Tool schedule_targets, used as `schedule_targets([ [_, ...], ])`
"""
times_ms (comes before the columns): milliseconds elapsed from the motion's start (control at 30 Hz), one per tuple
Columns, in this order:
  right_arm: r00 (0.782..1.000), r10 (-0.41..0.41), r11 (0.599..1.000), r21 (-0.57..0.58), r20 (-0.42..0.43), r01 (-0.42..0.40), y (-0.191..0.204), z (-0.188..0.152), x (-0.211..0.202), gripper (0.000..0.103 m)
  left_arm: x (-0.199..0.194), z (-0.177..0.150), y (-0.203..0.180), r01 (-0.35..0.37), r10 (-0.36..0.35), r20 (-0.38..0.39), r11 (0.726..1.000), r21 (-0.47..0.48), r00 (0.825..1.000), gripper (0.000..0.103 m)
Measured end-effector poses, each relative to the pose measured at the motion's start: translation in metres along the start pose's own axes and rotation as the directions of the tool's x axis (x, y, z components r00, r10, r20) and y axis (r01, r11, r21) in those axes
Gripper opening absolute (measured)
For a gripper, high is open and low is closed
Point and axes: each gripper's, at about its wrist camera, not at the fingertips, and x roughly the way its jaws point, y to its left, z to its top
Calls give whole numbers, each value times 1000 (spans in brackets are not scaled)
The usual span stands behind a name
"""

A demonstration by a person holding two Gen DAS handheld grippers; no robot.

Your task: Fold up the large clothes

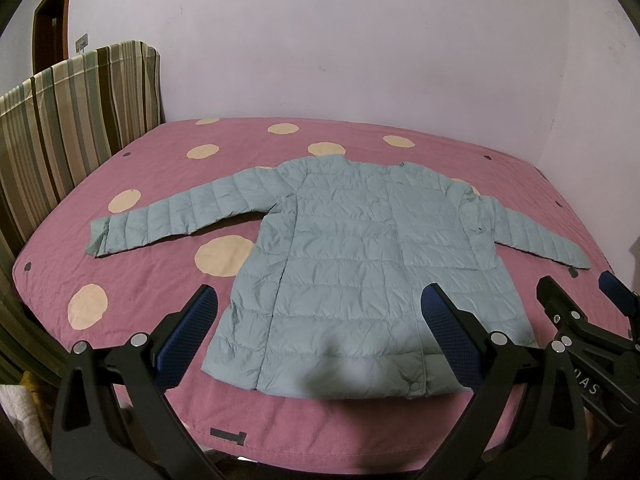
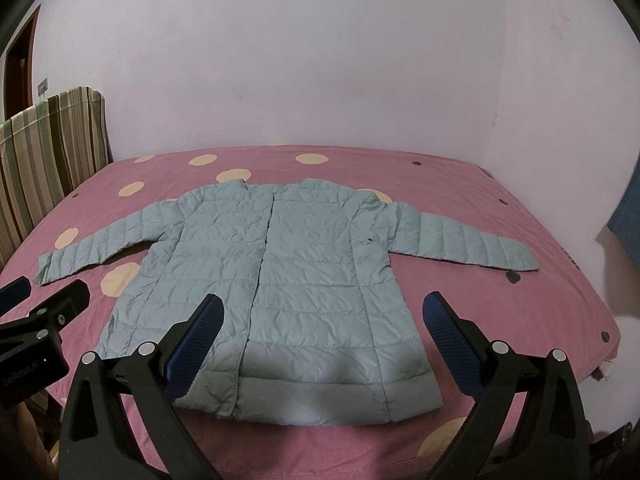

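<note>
Pink spotted bed (image 1: 168, 264) fills the view, and the pale blue padded jacket (image 1: 360, 264) lies flat across it, sleeves spread. Left gripper (image 1: 320, 300) and right gripper (image 2: 322, 308) hover at the hem, jaws wide apart, holding nothing.

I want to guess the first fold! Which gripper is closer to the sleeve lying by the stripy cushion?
Probably the left gripper. It hangs open on the jacket's stripy-cushion side, nearer that sleeve. The right gripper sits toward the other sleeve.
</note>
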Motion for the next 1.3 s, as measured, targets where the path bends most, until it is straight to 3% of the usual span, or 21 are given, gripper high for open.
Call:
schedule_targets([
  [1100, 1000, 3, 1000, -2, -3, -3, 6, -5, 1, 99, 2, -6, -2, 2, -2, -9, 1000, -2, 1000, 101],
  [1300, 999, 19, 1000, 18, -28, -19, 2, -7, 18, 99, 22, -5, 1, 4, -5, -36, 1000, -16, 999, 101],
])
